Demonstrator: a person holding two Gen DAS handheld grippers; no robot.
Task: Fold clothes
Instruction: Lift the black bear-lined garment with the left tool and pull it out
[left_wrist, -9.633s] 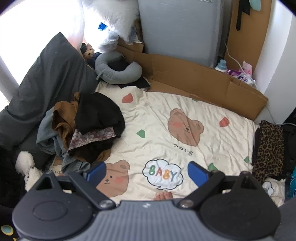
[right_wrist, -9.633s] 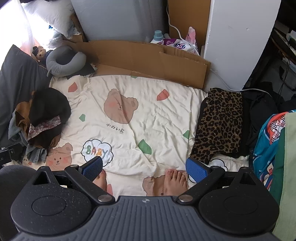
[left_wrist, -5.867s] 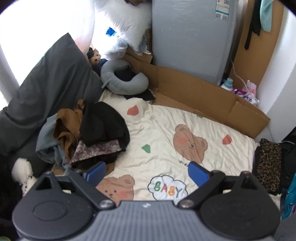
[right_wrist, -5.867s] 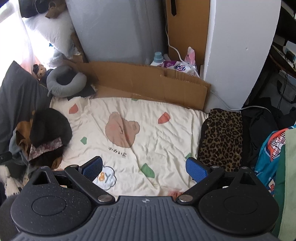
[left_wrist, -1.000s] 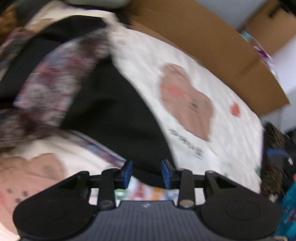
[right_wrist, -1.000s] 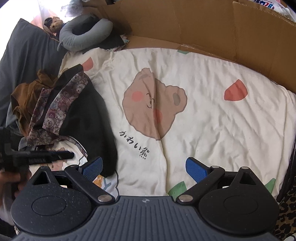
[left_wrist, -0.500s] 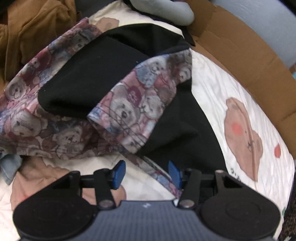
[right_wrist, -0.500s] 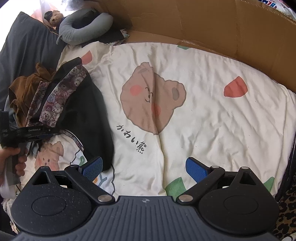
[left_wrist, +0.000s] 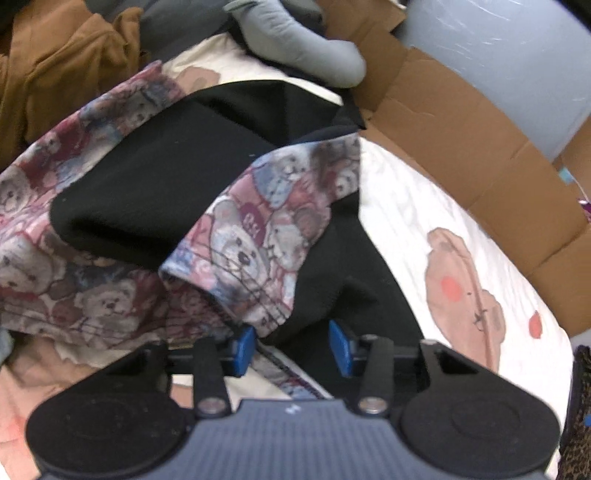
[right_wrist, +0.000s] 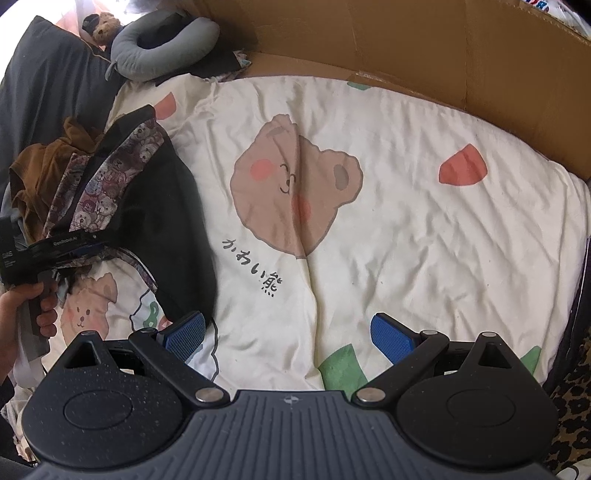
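A black garment (left_wrist: 147, 184) with a teddy-bear print lining lies crumpled at the left of the cream bear-print bedsheet (right_wrist: 388, 240). In the left wrist view my left gripper (left_wrist: 291, 347) is narrowed onto its near edge. The bear-print hem touches one pad and black cloth touches the other. The right wrist view shows the same garment (right_wrist: 166, 221) with the left gripper (right_wrist: 85, 245) at its left side, held by a person's hand (right_wrist: 22, 310). My right gripper (right_wrist: 288, 336) hovers open over bare sheet, with nothing between its fingers.
A brown garment (right_wrist: 40, 166) and other clothes are piled left of the black one. A grey neck pillow (right_wrist: 159, 40) and a dark pillow (right_wrist: 44, 74) lie at the back left. Cardboard (right_wrist: 406, 48) walls the far side. Leopard-print cloth (right_wrist: 569, 406) lies at the right edge.
The left gripper's fingers have drawn closer together around the garment's edge than half a second ago. The right gripper has moved slightly forward and stays open.
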